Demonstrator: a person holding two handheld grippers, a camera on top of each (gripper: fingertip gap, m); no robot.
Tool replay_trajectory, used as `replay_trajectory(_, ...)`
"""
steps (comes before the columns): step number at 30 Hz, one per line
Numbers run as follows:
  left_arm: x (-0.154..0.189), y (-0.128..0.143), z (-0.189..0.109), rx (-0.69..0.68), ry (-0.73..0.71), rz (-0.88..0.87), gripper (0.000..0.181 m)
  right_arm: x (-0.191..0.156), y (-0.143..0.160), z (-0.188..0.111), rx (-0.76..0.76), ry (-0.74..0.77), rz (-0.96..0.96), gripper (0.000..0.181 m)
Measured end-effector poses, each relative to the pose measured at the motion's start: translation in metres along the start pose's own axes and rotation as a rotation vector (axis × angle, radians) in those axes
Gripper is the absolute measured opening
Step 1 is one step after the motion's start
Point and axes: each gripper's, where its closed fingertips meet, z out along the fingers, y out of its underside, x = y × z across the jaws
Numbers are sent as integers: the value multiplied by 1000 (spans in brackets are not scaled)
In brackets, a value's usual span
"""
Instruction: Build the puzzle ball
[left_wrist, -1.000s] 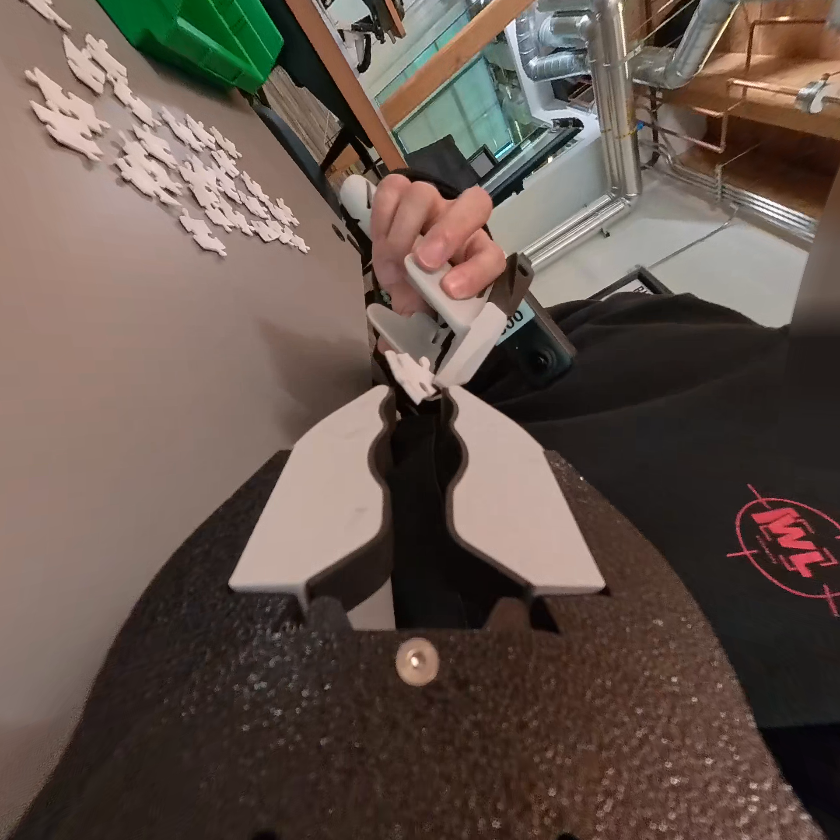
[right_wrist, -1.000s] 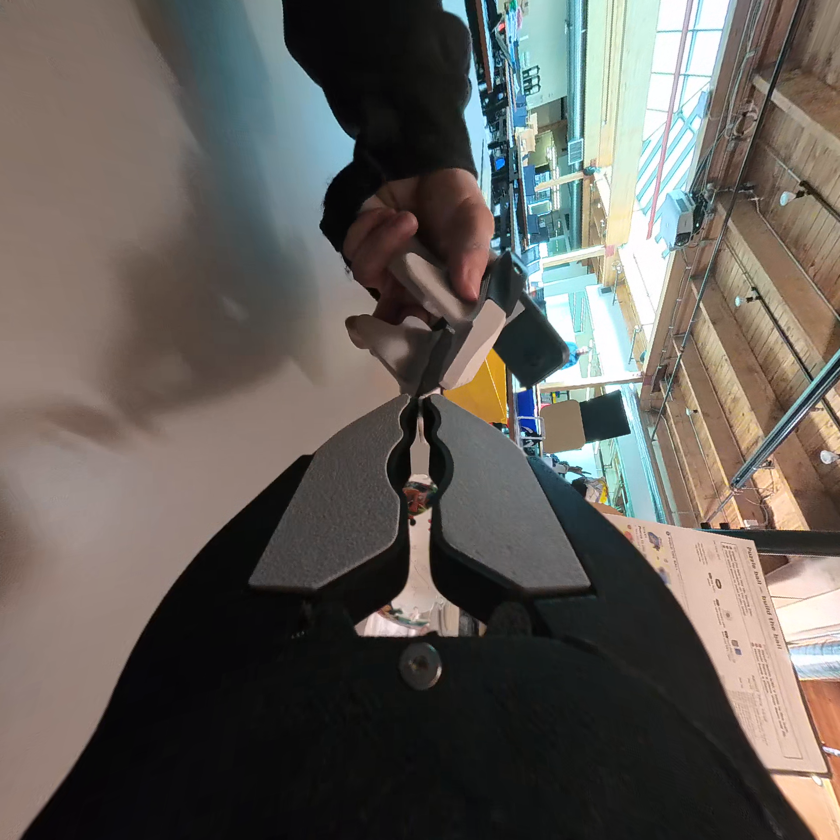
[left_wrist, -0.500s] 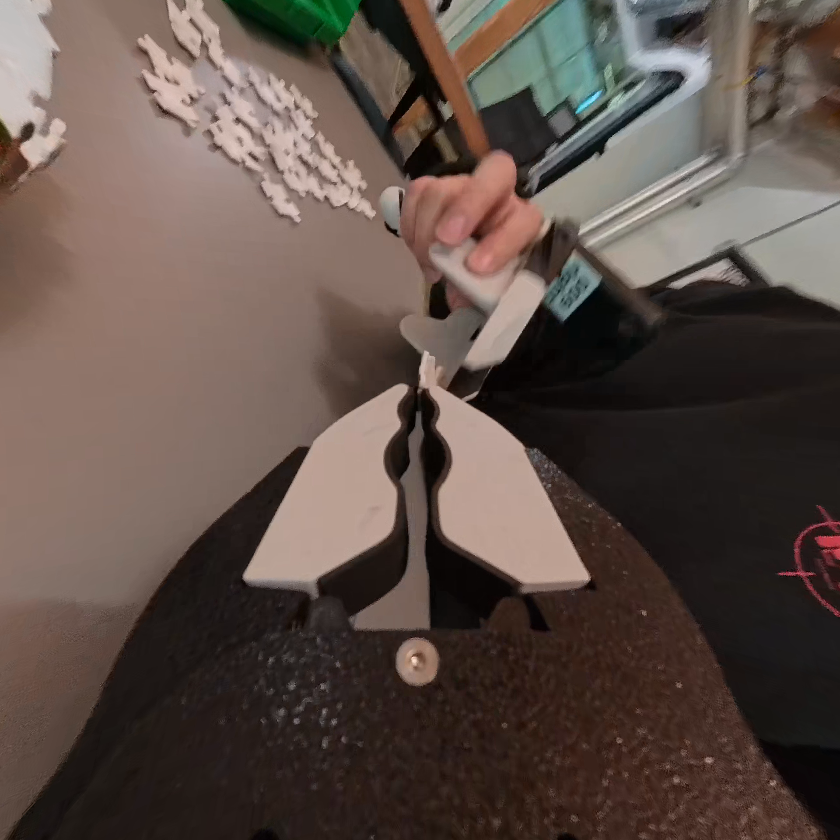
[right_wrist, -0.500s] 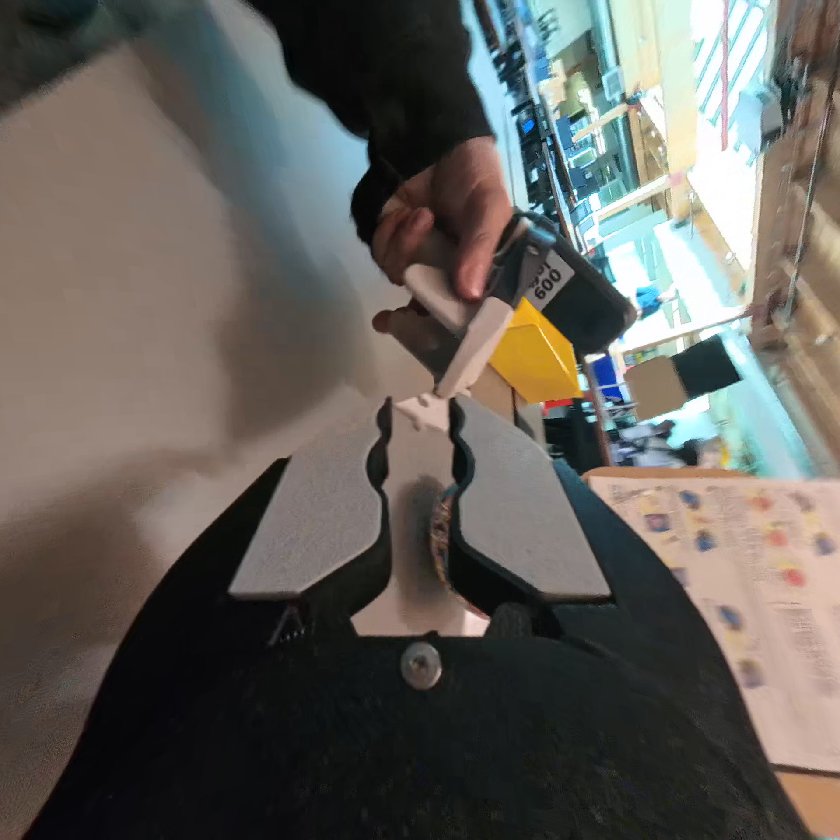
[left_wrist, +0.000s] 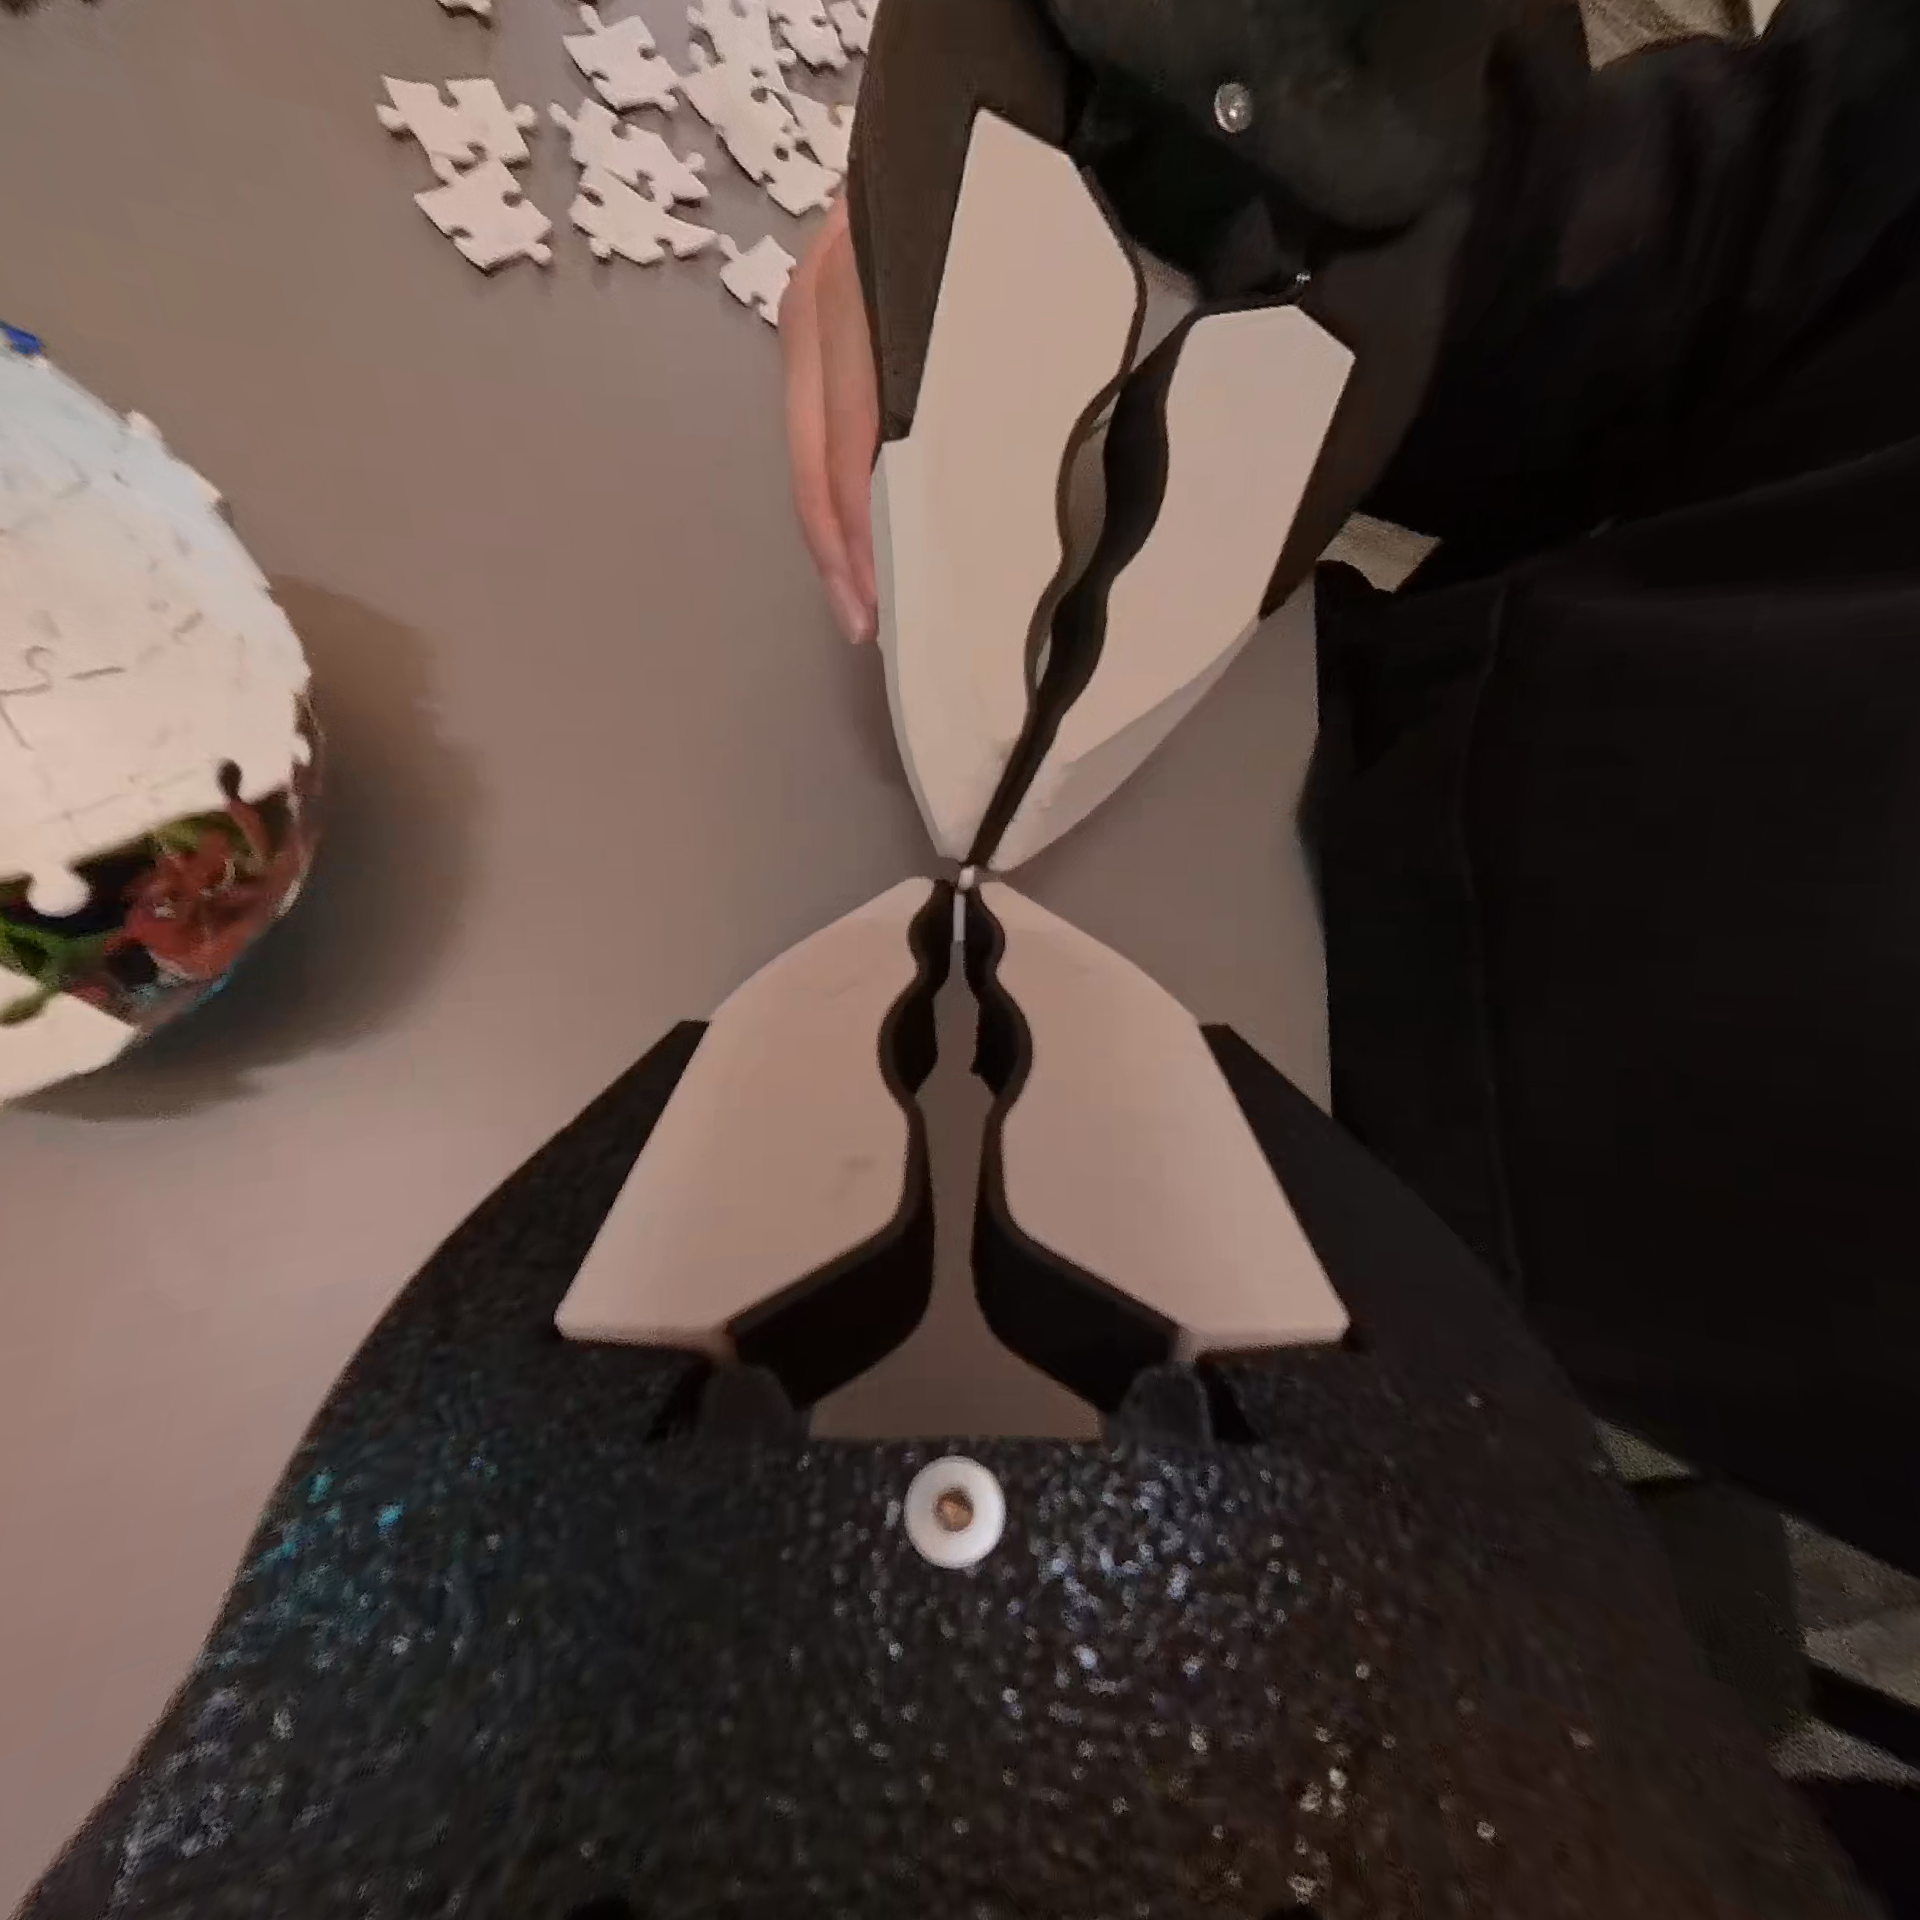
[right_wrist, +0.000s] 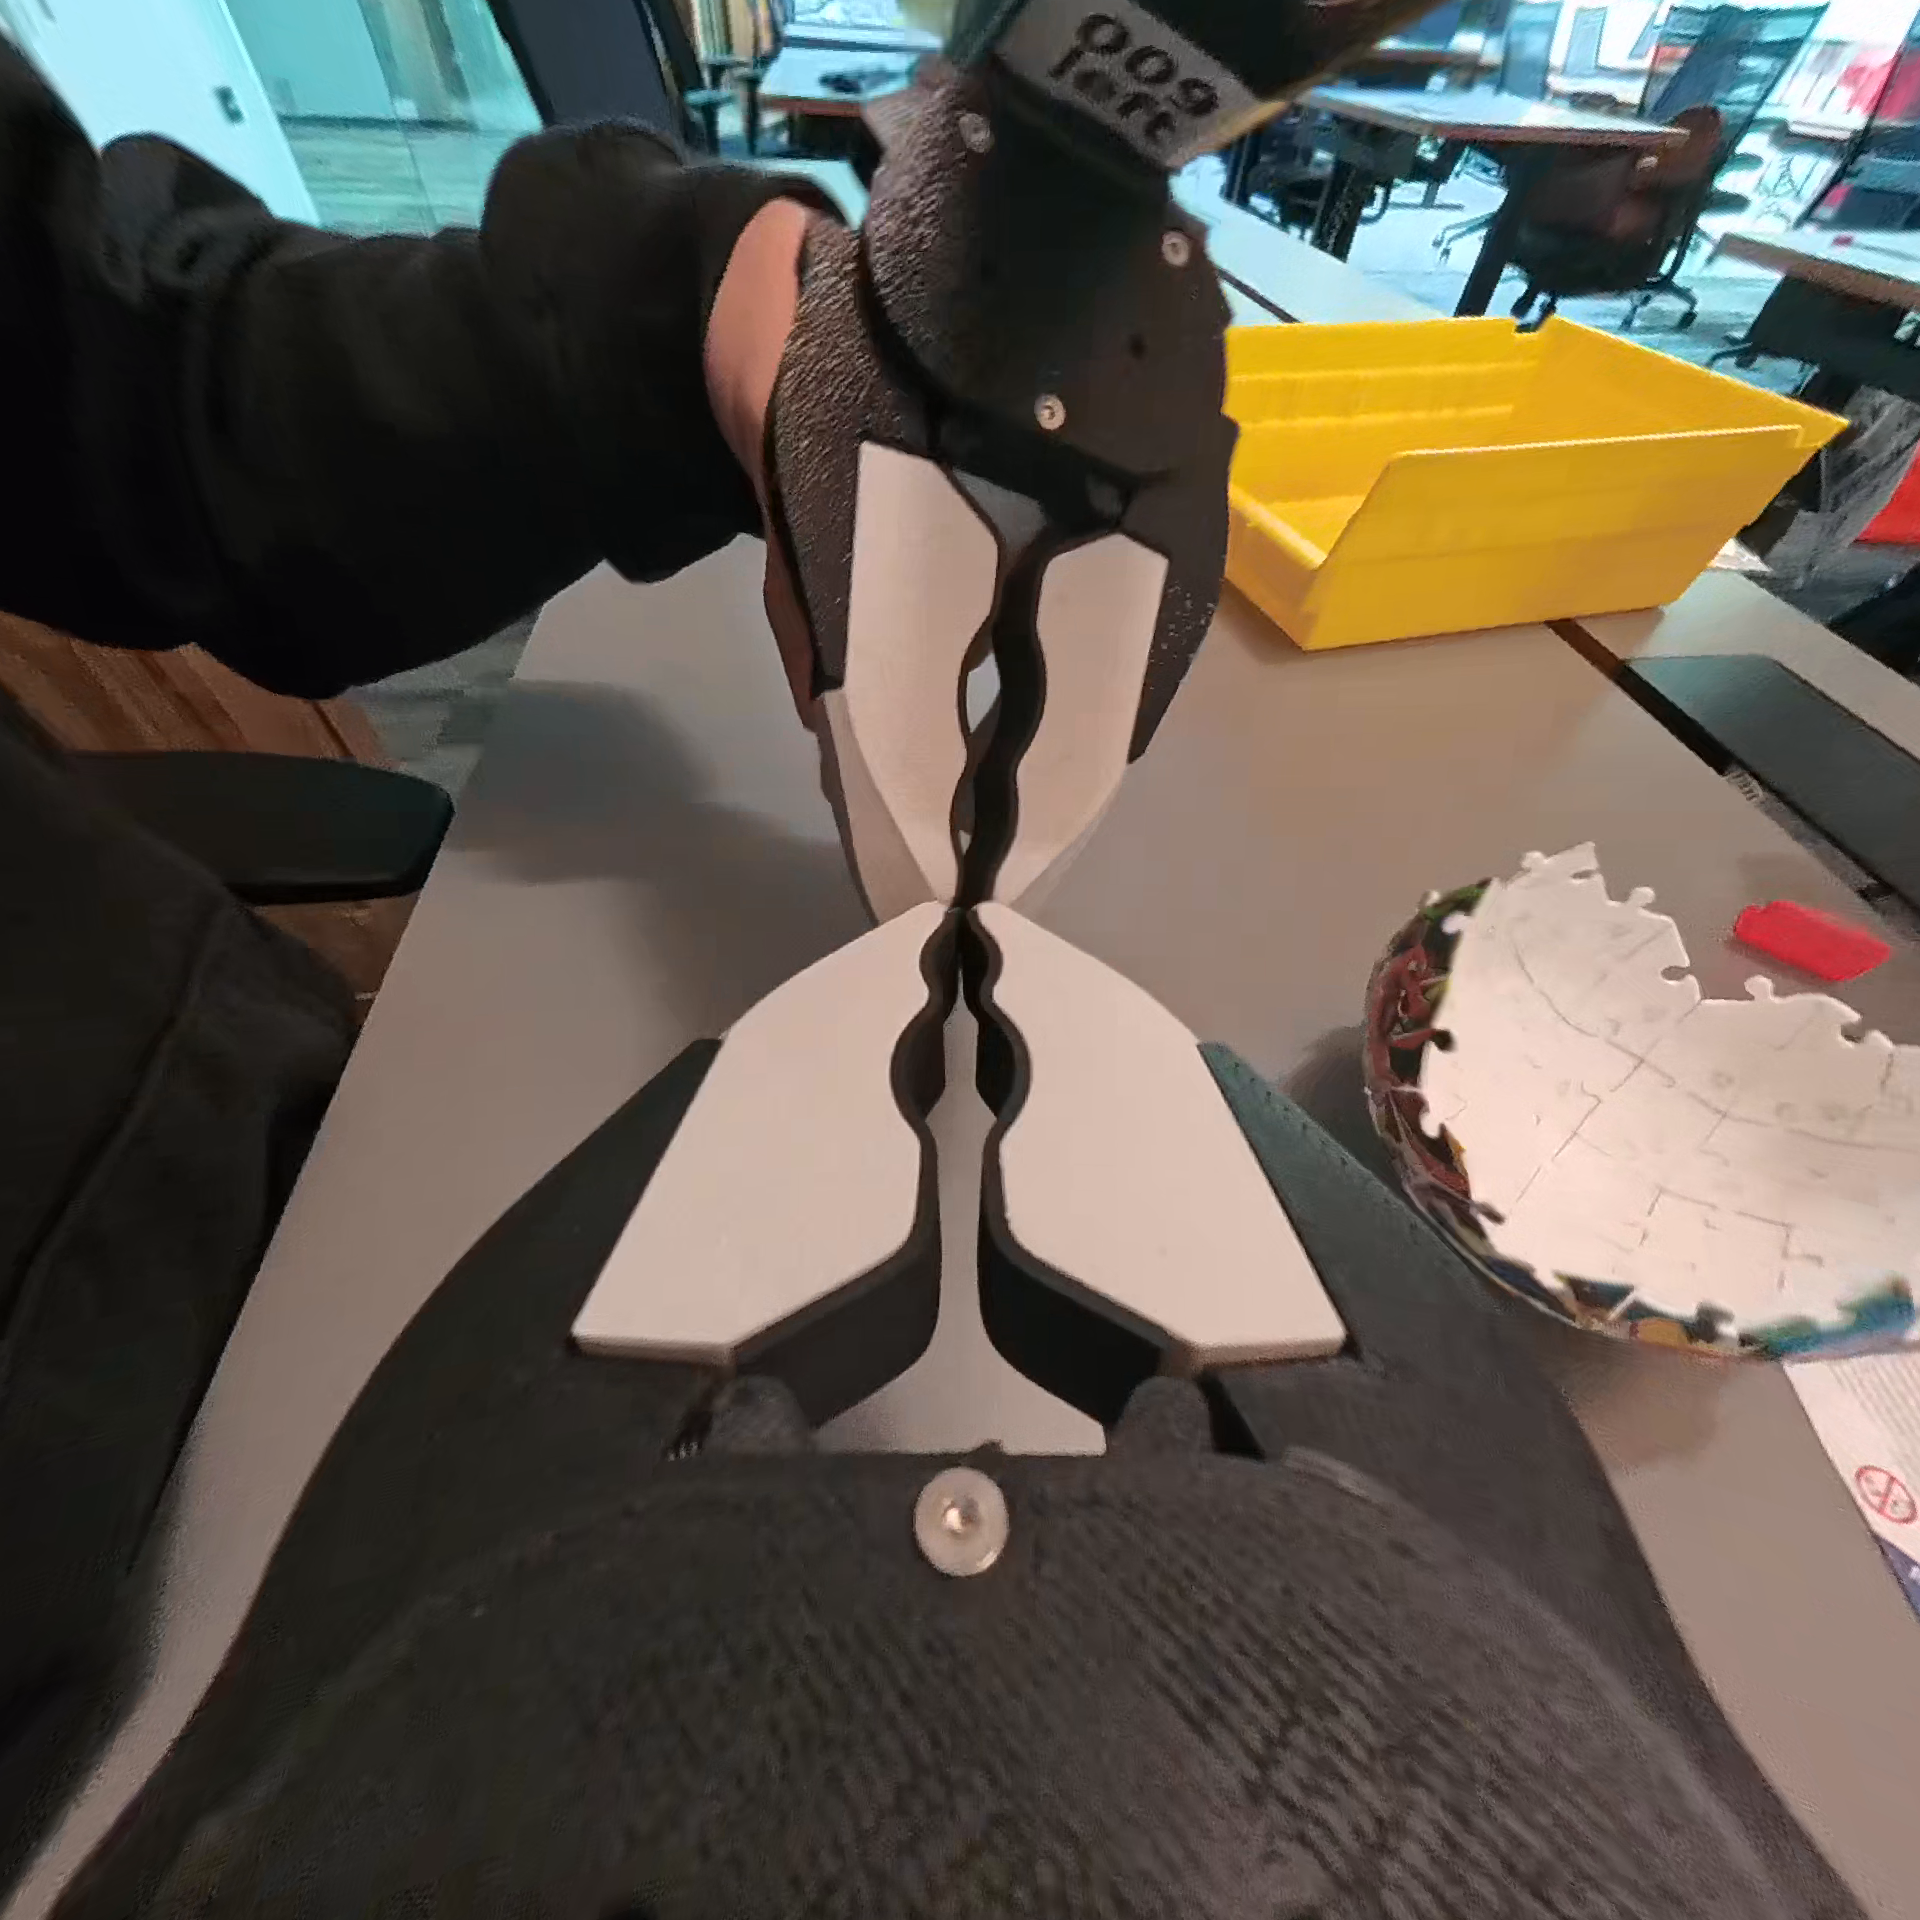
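Left gripper (left_wrist: 958, 883) and right gripper (right_wrist: 956, 912) met tip to tip, both clenched on thin white puzzle piece (left_wrist: 962, 914). Half-built puzzle ball (right_wrist: 1621, 1122), jagged-rimmed shell, on grey table (left_wrist: 520, 520); loose white pieces (left_wrist: 623, 156) far left; yellow plastic bin (right_wrist: 1475, 468) beyond.

- Half-built puzzle ball (right_wrist: 1621, 1132), a hollow shell with white inside and colourful printed outside, lies on the grey counter (left_wrist: 520, 520).
- Loose white jigsaw pieces (left_wrist: 623, 156) lie scattered well apart from it.
- One thin white piece (left_wrist: 960, 914) sits edge-on between both tongs' meeting tips.

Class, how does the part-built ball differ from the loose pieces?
The ball is a curved shell of joined pieces; the loose pieces lie flat and scattered. The ball shows colour print on one side; the loose pieces show only white. Both have white faces and knobbed edges.
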Motion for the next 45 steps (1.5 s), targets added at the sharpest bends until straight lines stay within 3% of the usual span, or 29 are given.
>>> replay_trajectory(5,-8,-12,-4,132,-44,-43,2,14,-4,-7,108,58,112,0)
replay_trajectory(10,-8,-5,0,80,-50,-54,2,11,-4,-6,115,33,109,9)
replay_trajectory(13,-10,-4,1,57,-69,-30,2,10,6,-2,28,31,76,0)
replay_trajectory(23,-14,-17,-2,111,-76,-31,2,20,1,-10,102,68,103,0)
replay_trajectory(32,-26,-38,-12,426,-128,-164,1,64,-22,-39,434,283,385,0)
replay_trajectory(37,-26,-26,1,346,-181,-124,2,56,-11,-31,357,216,354,0)
replay_trajectory(42,-30,-29,-5,342,-197,-105,2,39,3,-22,160,126,224,0)
replay_trajectory(45,-26,-30,-7,333,-187,-74,2,38,1,-22,178,131,210,1)
